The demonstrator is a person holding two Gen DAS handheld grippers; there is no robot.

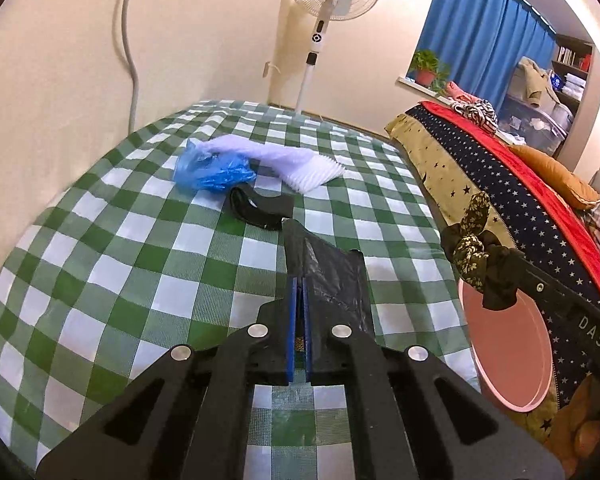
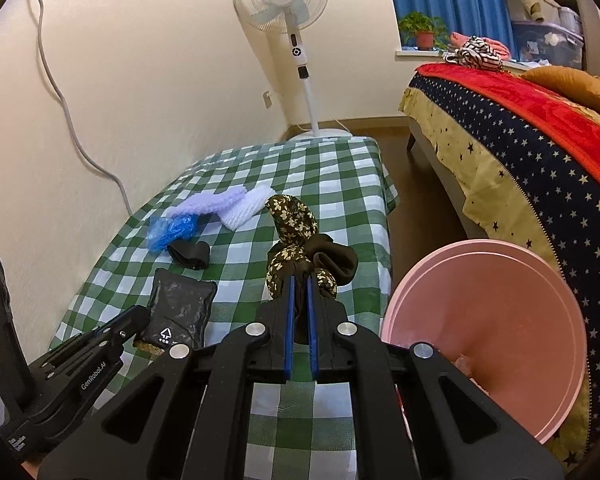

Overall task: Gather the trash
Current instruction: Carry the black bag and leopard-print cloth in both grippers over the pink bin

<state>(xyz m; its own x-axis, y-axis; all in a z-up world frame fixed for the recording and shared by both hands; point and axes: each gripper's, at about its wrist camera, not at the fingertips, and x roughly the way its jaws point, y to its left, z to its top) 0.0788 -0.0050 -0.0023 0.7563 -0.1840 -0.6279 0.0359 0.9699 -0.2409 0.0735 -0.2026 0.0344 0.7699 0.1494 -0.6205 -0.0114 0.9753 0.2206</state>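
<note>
My left gripper [image 1: 299, 280] is shut on a black plastic packet [image 1: 332, 276], held above the green checked table [image 1: 140, 260]; the packet also shows in the right wrist view [image 2: 178, 312]. My right gripper [image 2: 300, 282] is shut on a brown floral cloth scrunchie [image 2: 296, 236], held over the table's right side beside the pink bin [image 2: 500, 328]. The scrunchie [image 1: 474, 256] hangs over the bin [image 1: 508, 356] in the left wrist view. On the table lie a blue plastic bag [image 1: 212, 172], white foam netting [image 1: 292, 164] and a black band [image 1: 256, 208].
A standing fan [image 2: 284, 12] is behind the table by the wall. A bed with a starred cover [image 2: 520, 152] is to the right, with wooden floor between it and the table. A grey cable [image 2: 68, 120] runs down the wall.
</note>
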